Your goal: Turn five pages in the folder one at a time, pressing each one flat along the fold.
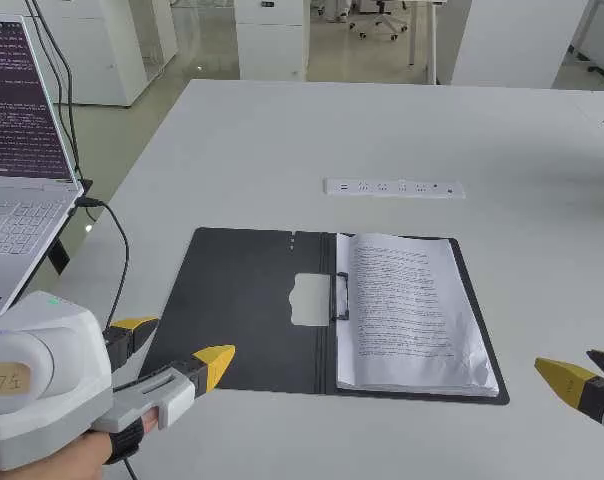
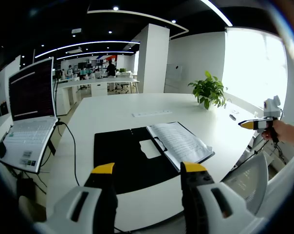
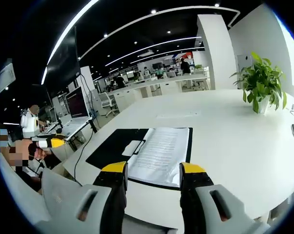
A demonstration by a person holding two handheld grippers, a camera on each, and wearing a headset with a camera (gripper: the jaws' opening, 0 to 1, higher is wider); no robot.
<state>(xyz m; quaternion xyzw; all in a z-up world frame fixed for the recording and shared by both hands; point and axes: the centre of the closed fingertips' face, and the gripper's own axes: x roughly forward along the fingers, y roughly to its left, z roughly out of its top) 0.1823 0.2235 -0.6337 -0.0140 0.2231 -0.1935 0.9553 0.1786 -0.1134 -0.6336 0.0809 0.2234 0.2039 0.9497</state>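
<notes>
A black folder (image 1: 242, 310) lies open on the white table (image 1: 382, 130), with a stack of printed pages (image 1: 407, 305) clipped on its right half and a white pocket (image 1: 310, 298) on its bare left half. The folder (image 2: 132, 151) and its pages (image 2: 178, 141) lie ahead in the left gripper view. My left gripper (image 1: 177, 345) hovers open off the folder's near left corner, its yellow tips apart. My right gripper (image 1: 587, 372) is open near the table's front right, clear of the pages (image 3: 159, 153). Neither holds anything.
An open laptop (image 1: 17, 170) with a cable (image 1: 122, 250) sits at the left edge. A white power strip (image 1: 394, 187) lies beyond the folder. A potted plant (image 3: 261, 83) stands at the far right of the table. Desks and chairs fill the office behind.
</notes>
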